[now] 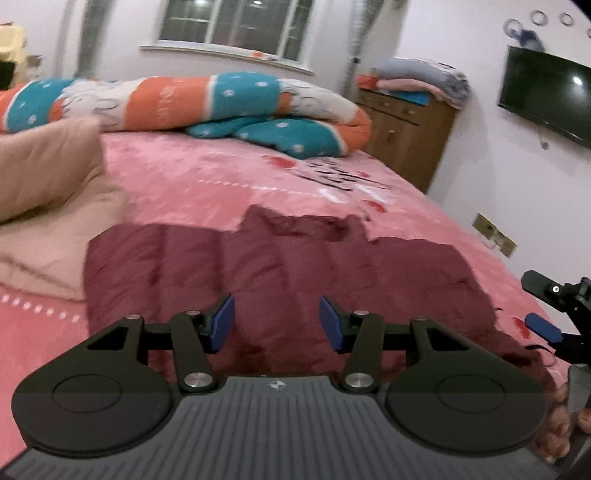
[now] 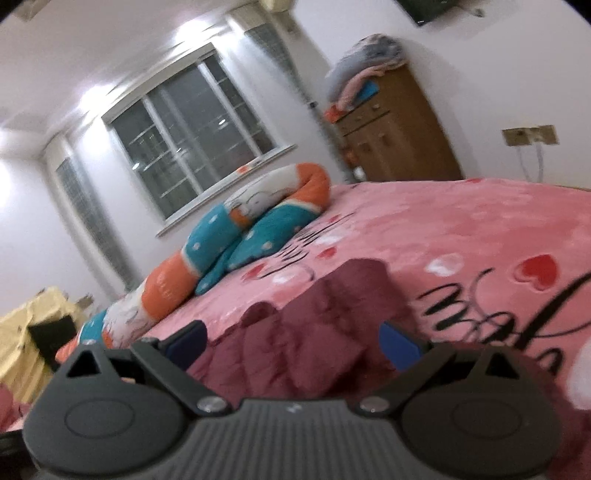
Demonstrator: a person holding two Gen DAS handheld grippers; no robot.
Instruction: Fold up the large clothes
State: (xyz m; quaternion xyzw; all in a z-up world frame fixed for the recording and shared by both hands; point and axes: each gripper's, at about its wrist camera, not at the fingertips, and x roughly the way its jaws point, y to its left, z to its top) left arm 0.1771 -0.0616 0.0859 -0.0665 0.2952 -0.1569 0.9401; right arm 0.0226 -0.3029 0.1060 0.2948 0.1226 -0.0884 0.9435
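Left tongs [image 1: 277, 319]: blue pads apart, nothing between them; held low over the near part of the jacket.
Right tongs [image 2: 293, 343]: pads wide apart, blurred; the jacket shows in the gap, though whether they touch it I cannot tell.
Jacket [image 1: 280, 273]: dark red, quilted, lying flat on the bed cover; its near edge is hidden behind both tong bodies.
Bed cover [image 1: 207, 173]: pink with hearts and black script, part covered by the jacket.
Beige quilt [image 1: 48, 177]: left of the jacket, cut off by the frame.
Rolled blanket [image 1: 236, 99]: teal and orange, beyond the jacket, below the window [image 1: 236, 22].
Fingers [image 1: 557, 432]: right of the jacket, lower corner, only partly seen.
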